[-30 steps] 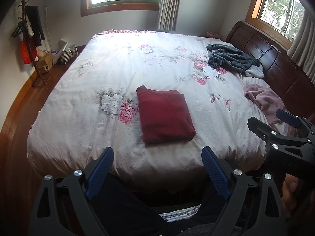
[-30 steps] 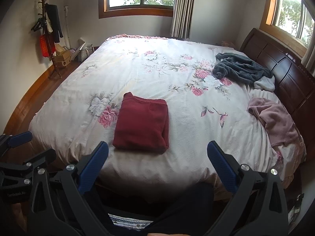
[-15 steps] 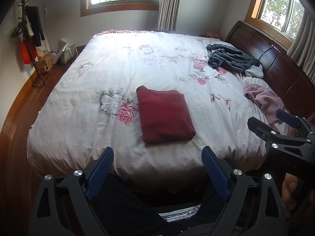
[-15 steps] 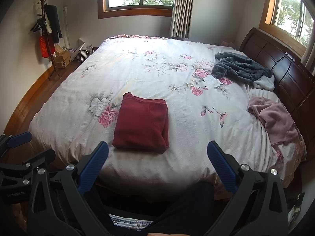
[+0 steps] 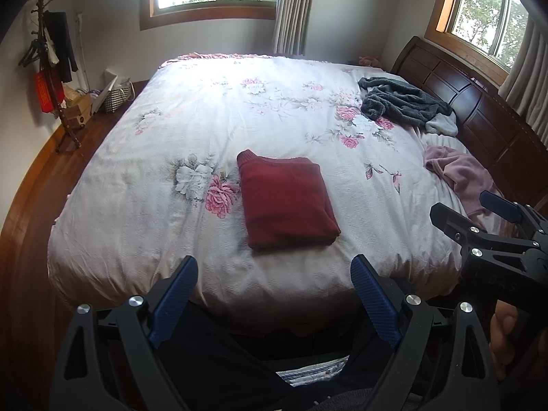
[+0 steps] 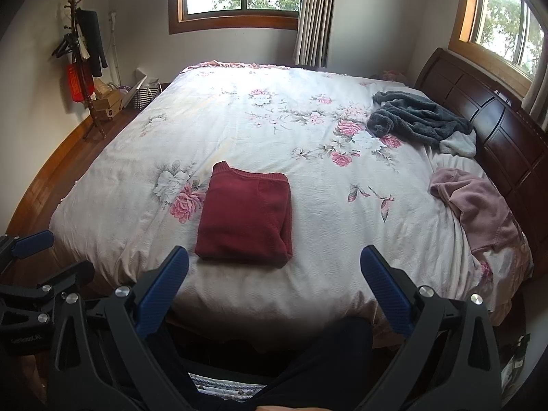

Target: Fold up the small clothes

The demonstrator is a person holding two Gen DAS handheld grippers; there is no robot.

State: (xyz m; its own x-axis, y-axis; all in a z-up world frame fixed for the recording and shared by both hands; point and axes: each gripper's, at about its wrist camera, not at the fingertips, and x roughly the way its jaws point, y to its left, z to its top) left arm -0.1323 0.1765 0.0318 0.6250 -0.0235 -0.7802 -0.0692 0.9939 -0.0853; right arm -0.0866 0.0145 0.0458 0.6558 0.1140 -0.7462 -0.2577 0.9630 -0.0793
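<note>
Left gripper [image 5: 274, 294]: jaws spread wide, holding nothing.
Right gripper [image 6: 274, 286]: jaws apart, holding nothing.
Red garment [image 5: 286, 202]: folded on the bed [image 5: 191, 130], just beyond both jaws.
Pink garment [image 6: 479, 205]: crumpled, far right of the jaws.

Changes since earlier frames: almost none. Right wrist view: framing sits very slightly lower than a second ago, so the sweater [image 6: 245, 215], the bed [image 6: 308, 246] and the coat rack [image 6: 80, 58] sit a touch higher in frame. Left wrist view: no shift discernible.
</note>
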